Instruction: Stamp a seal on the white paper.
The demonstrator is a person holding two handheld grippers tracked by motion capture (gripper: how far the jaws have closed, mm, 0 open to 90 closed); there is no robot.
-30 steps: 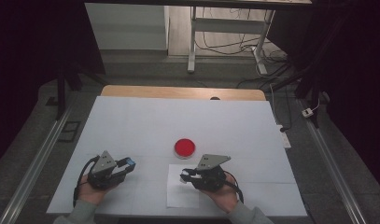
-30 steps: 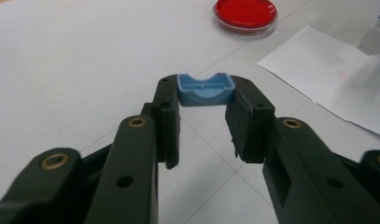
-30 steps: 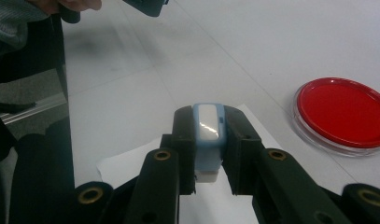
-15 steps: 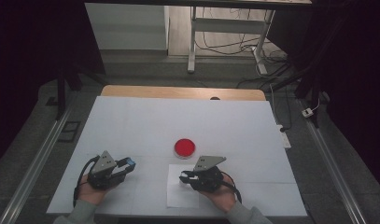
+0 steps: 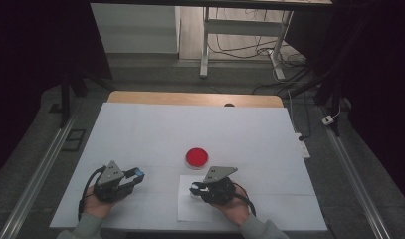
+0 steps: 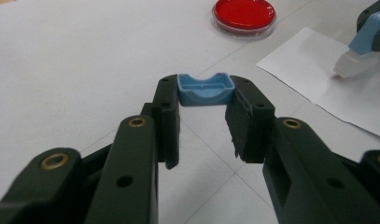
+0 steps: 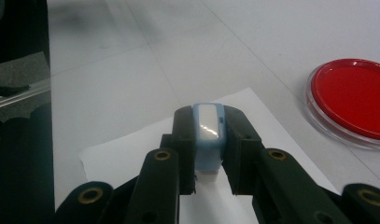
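My left gripper (image 6: 205,94) is shut on a small light-blue cap (image 6: 205,89), held just above the white table near its front left (image 5: 137,175). My right gripper (image 7: 208,126) is shut on a light-blue and white applicator (image 7: 208,133) over a white paper sheet (image 7: 141,147). In the left gripper view the applicator (image 6: 363,44) points down, with its pale tip at the paper (image 6: 327,88). A round red dish (image 5: 196,157) with a clear rim lies just beyond the paper (image 5: 194,211); it also shows in both gripper views (image 6: 243,13) (image 7: 353,100).
The white tabletop (image 5: 190,129) stretches away behind the dish to a wooden back edge (image 5: 190,98). Metal rails run along both sides on the floor. A desk frame and cables stand beyond the table.
My right gripper has edged slightly left over the paper with the applicator. The left gripper and the dish have kept still.
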